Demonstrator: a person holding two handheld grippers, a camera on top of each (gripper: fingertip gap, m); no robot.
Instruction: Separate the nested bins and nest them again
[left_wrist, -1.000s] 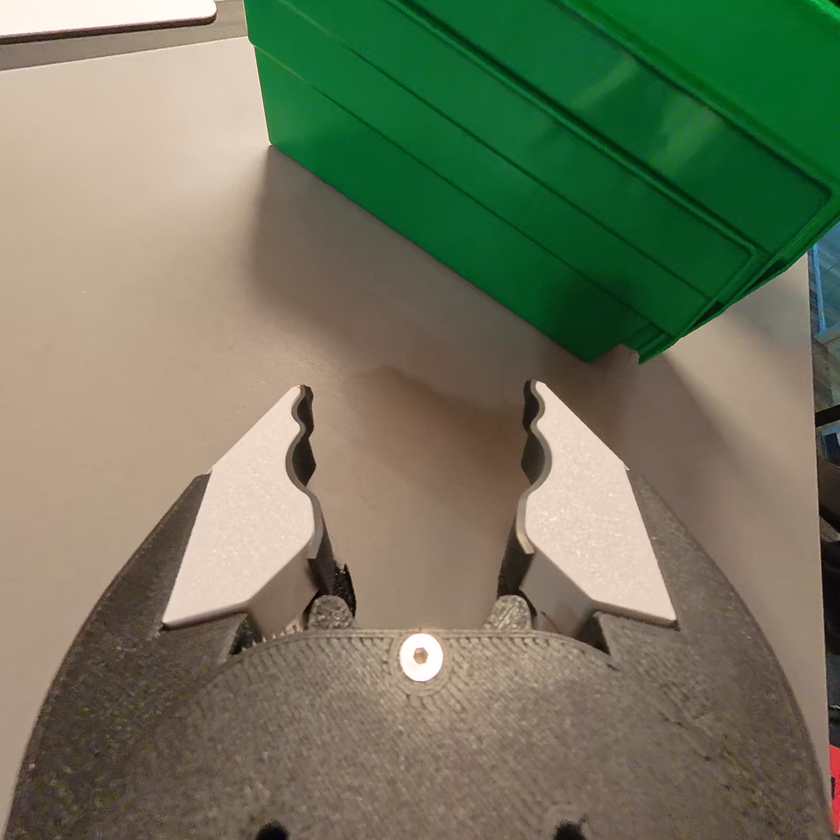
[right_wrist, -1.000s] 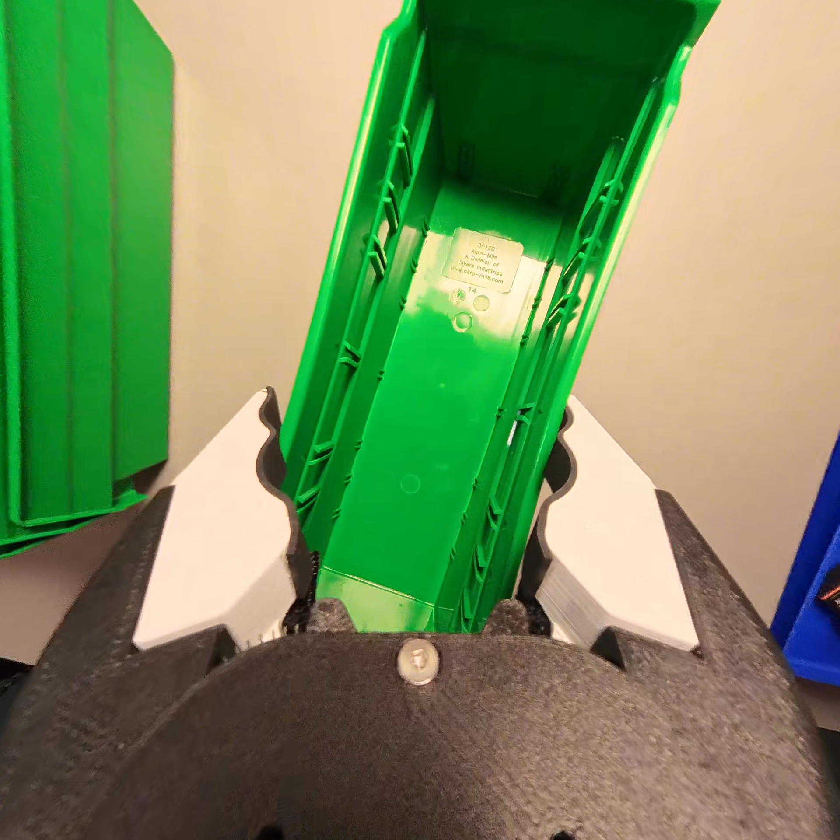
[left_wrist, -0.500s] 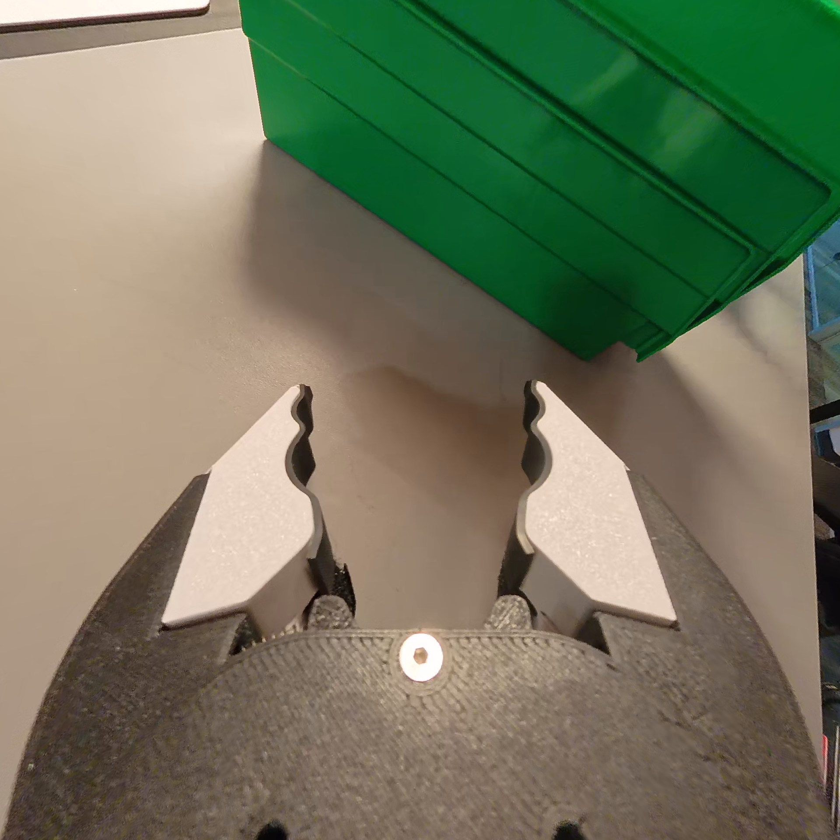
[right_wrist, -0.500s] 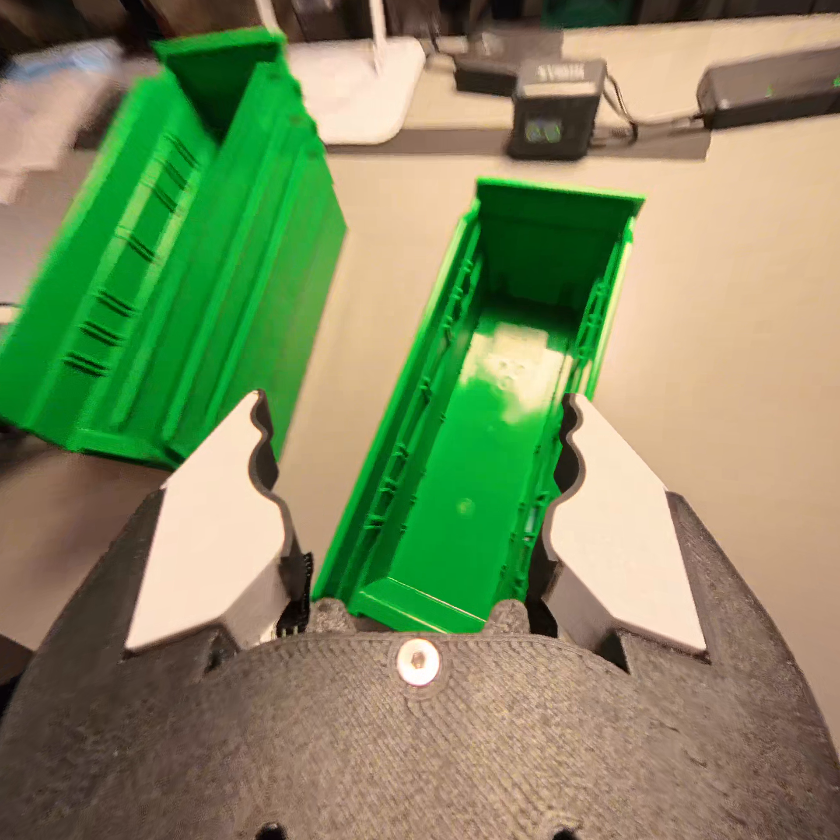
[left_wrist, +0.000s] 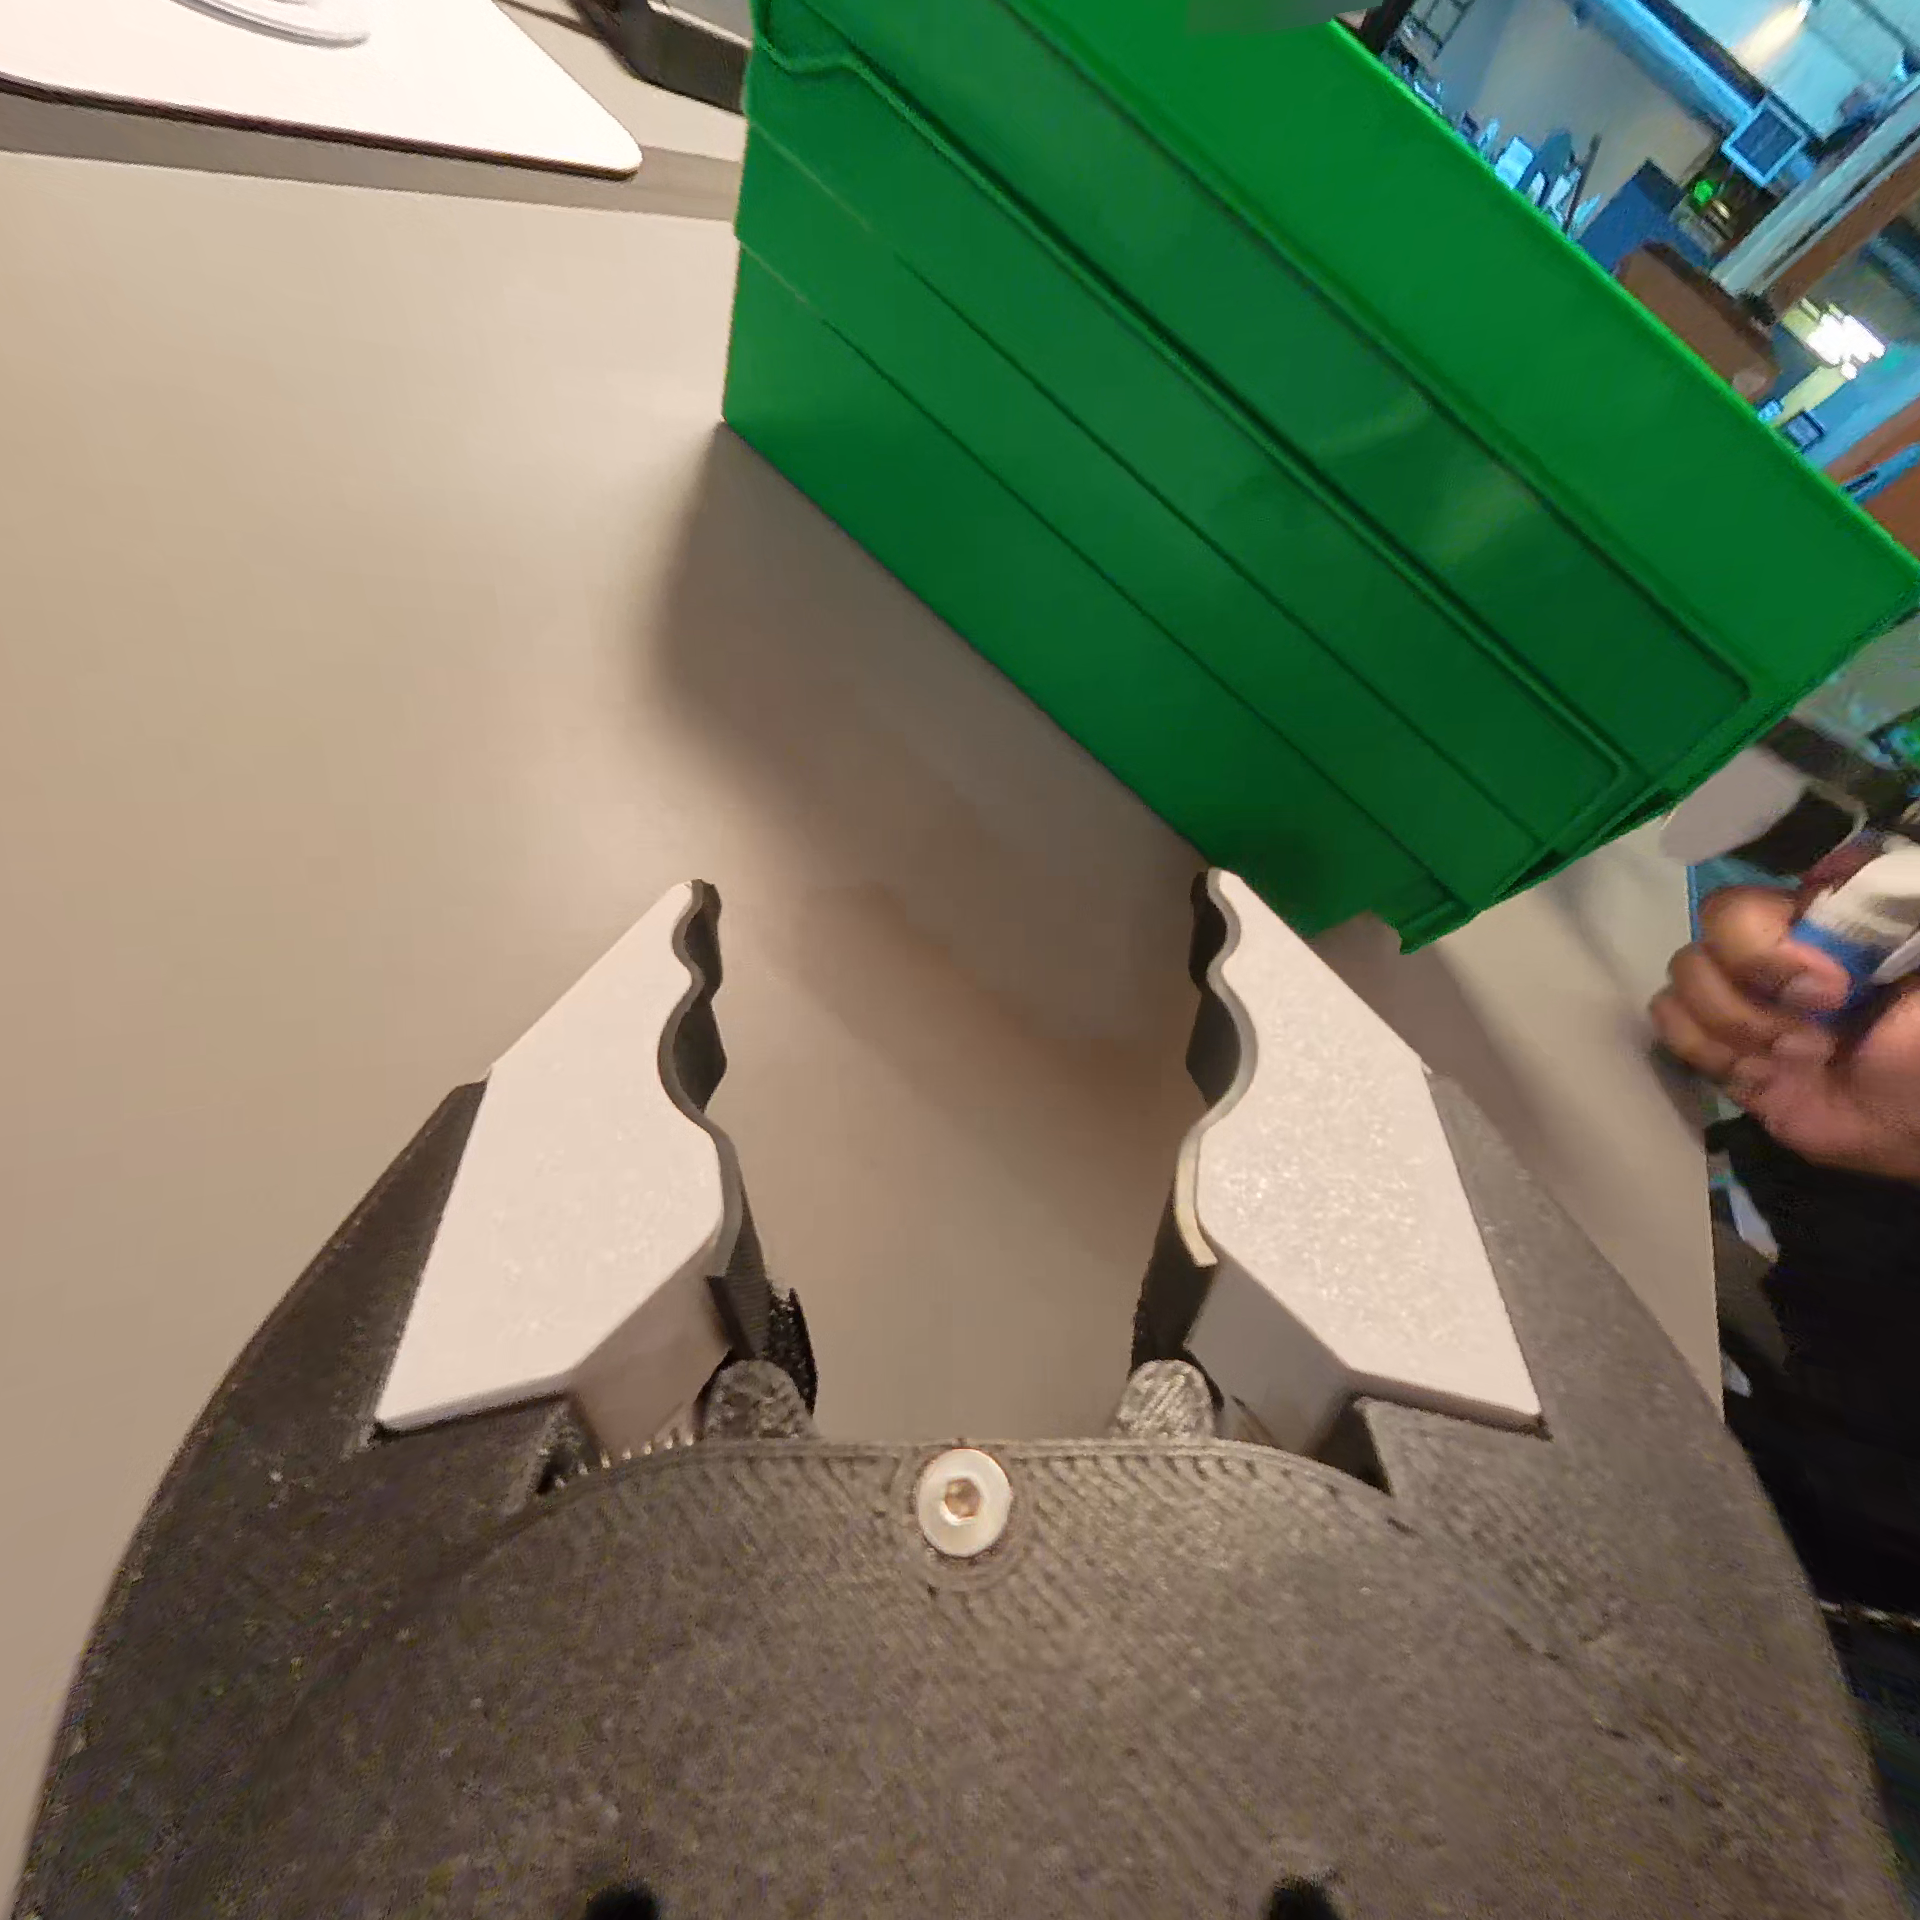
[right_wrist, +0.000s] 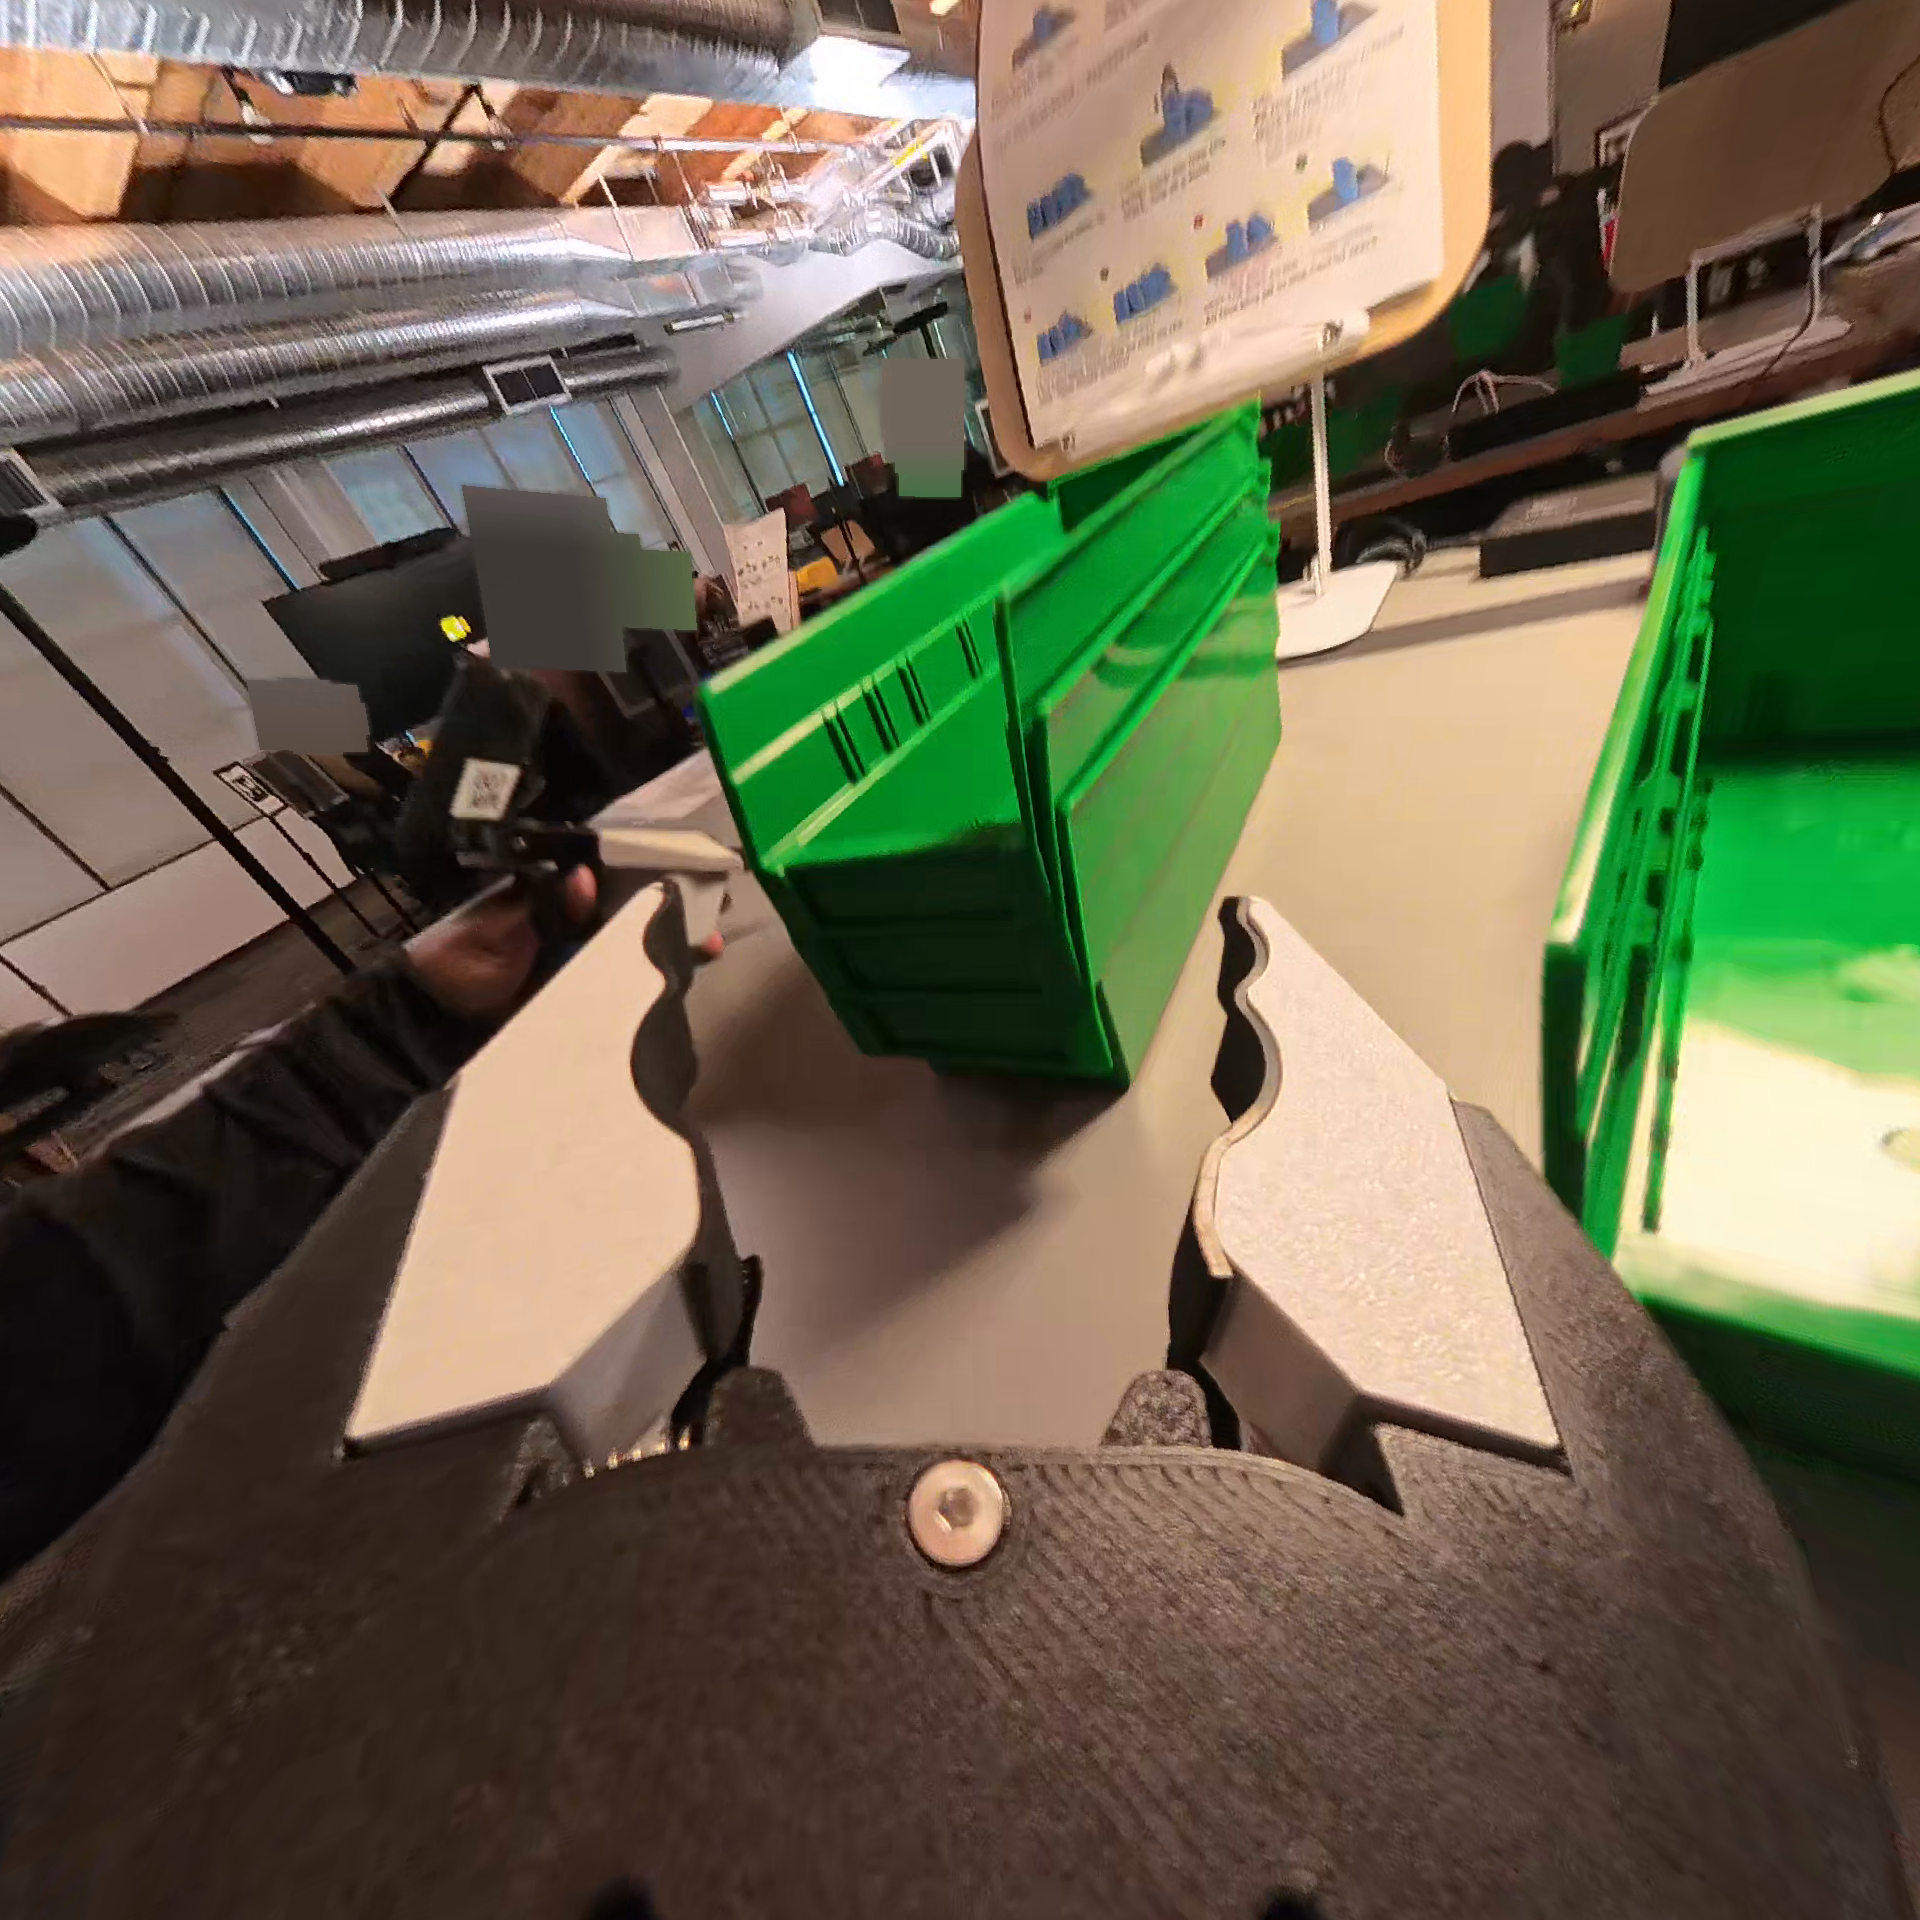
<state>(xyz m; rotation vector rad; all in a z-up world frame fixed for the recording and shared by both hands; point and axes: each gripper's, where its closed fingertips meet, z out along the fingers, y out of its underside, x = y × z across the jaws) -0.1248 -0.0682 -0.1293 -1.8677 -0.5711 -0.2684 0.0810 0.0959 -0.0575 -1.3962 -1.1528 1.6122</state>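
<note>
— Two pairs of jaws, yours, both spread wide on nothing: left gripper (left_wrist: 958, 899), right gripper (right_wrist: 954, 914).

— The bins?

— Nested stack (right_wrist: 997, 769), smooth ribbed green plastic, on the matte counter (left_wrist: 312, 623). Only your right view shows the separate bin (right_wrist: 1766, 935), open and glossy.

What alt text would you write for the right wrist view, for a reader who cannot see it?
The right gripper is open and empty above a beige table, facing a stack of nested green bins. A single green bin lies at right; the left gripper, held in a hand, shows at left.
</note>
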